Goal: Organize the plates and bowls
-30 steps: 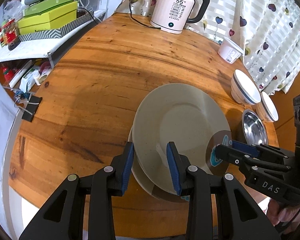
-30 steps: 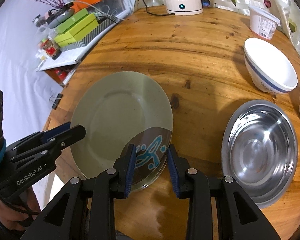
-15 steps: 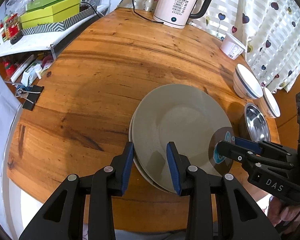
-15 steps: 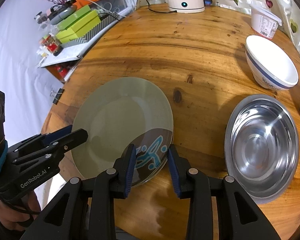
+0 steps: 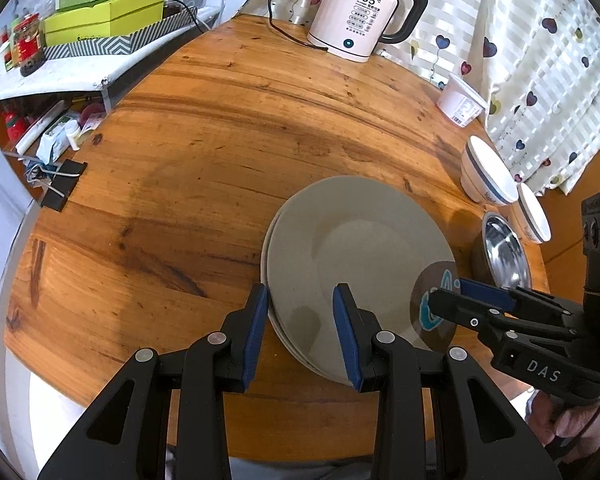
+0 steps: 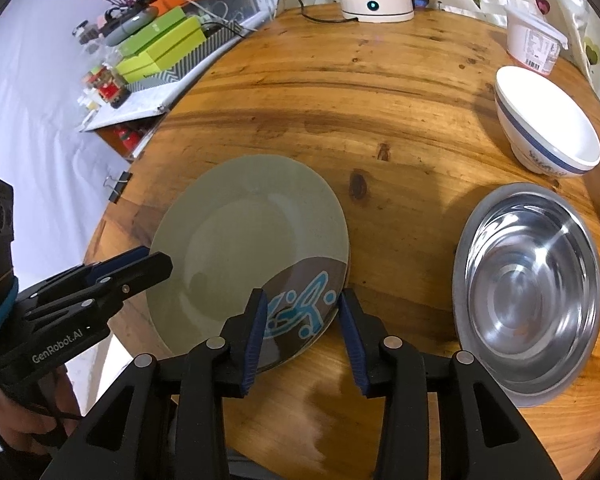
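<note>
Two grey plates (image 5: pixel 360 256) lie stacked on the round wooden table (image 5: pixel 220 128). The top plate (image 6: pixel 244 240) has a brown patch with a blue pattern (image 6: pixel 300 312) at its near rim. My left gripper (image 5: pixel 300 320) stands open astride the stack's near-left rim, pads clear of it. My right gripper (image 6: pixel 304 320) straddles the brown patch; its jaws are opening and no pad presses on the rim. To the right stand a steel bowl (image 6: pixel 528 292), a white blue-banded bowl (image 6: pixel 548 128) and a second white bowl (image 5: pixel 534 214).
A white electric kettle (image 5: pixel 360 12) with its cord stands at the table's far edge, a white tub (image 5: pixel 460 100) by the heart-print curtain. A black binder clip (image 5: pixel 62 184) lies at the left edge. A side shelf with green boxes (image 5: pixel 108 12) adjoins the table.
The top plate, earlier tilted and offset over the lower one, now lies nearly square on it. The right gripper's fingers stand slightly wider apart.
</note>
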A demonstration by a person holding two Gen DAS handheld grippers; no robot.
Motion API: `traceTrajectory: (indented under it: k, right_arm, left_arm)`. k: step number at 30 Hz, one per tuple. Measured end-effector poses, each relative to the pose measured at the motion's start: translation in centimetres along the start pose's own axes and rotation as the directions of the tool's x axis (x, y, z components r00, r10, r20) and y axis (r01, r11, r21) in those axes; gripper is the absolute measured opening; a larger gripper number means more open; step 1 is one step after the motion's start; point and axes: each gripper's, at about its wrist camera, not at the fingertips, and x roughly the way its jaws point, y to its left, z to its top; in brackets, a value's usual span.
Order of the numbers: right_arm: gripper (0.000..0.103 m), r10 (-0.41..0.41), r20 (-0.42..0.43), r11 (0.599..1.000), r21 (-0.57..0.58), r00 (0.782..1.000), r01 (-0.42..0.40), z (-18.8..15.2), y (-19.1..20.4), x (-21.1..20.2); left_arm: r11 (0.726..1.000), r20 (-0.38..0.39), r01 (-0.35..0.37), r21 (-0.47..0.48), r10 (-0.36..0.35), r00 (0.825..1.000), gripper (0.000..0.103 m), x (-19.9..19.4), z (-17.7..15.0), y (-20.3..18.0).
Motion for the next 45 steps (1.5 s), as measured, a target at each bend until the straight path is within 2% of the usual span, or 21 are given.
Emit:
traceTrajectory:
  k: [9, 12, 24, 31, 38, 41, 45]
  right_arm:
    - [0.037, -0.010, 0.050, 1.000, 0.009, 0.999, 0.009, 0.2, -0.5, -1.1]
    - [0.033, -0.003, 0.043, 1.000, 0.004, 0.999, 0.003, 0.2, -0.5, -0.8]
    - [0.033, 0.009, 0.038, 1.000, 0.001, 0.999, -0.009, 0.1, -0.4, -0.7]
    - [0.033, 0.020, 0.007, 0.999, 0.034, 1.000, -0.020, -0.2, -0.8, 0.0]
    - [0.035, 0.017, 0.000, 0.999, 0.030, 1.000, -0.017, -0.2, -0.4, 0.2]
    - [0.041, 0.016, -0.002, 1.000, 0.020, 1.000, -0.016, -0.1, 0.0, 0.3]
    - [0.041, 0.012, -0.003, 1.000, 0.010, 1.000, -0.012, 0.1, 0.4, 0.5]
  left_arm:
    - [1.000, 0.009, 0.005, -0.024, -0.005, 1.000, 0.035, 0.2, 0.3, 0.6]
    - [1.000, -0.002, 0.009, -0.027, -0.010, 1.000, 0.035, 0.6, 0.3, 0.7]
    - [1.000, -0.012, 0.013, -0.026, -0.013, 1.000, 0.035, 0.8, 0.2, 0.6]
    - [1.000, -0.032, 0.004, -0.026, -0.005, 0.999, 0.035, 1.3, 0.1, 0.6]
    - [1.000, -0.033, -0.007, -0.024, 0.006, 0.999, 0.035, 1.3, 0.1, 0.4]
    - [1.000, -0.032, -0.011, -0.023, 0.010, 0.999, 0.035, 1.4, 0.3, 0.3]
    - [0.999, -0.027, -0.028, -0.026, 0.027, 0.999, 0.035, 1.5, 0.5, 0.5]
